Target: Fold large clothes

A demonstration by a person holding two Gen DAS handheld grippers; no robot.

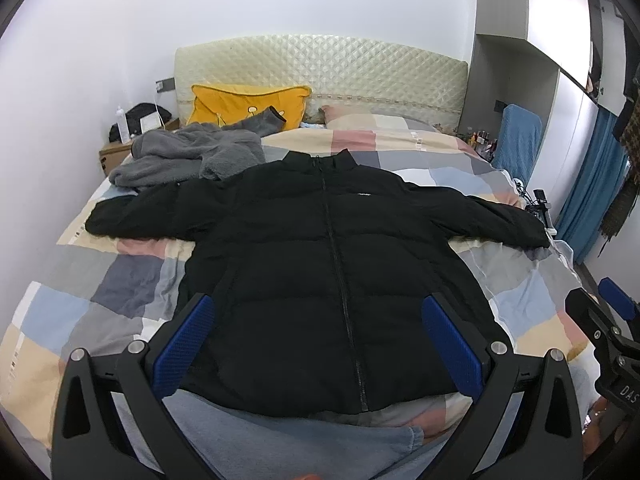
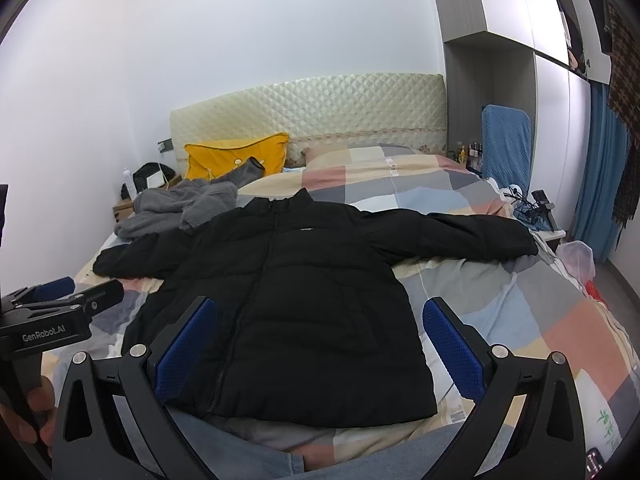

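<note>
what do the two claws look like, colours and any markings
Both match: black angular linkage frames with silver round pivot bolts and triangular cut-outs, each ending in two fingers faced with blue dotted pads. The left claw shows side-on in the right view with white "GenRobot.AI" lettering; the right claw shows white letters "DAS" in the left view. A bare hand holds the left one; no cables show.

A black puffer jacket [image 1: 320,264] lies zipped and face-up on the patchwork bed [image 1: 120,280], sleeves spread — the left gripper [image 1: 320,344] hovers spread wide, apparently above its hem.
</note>
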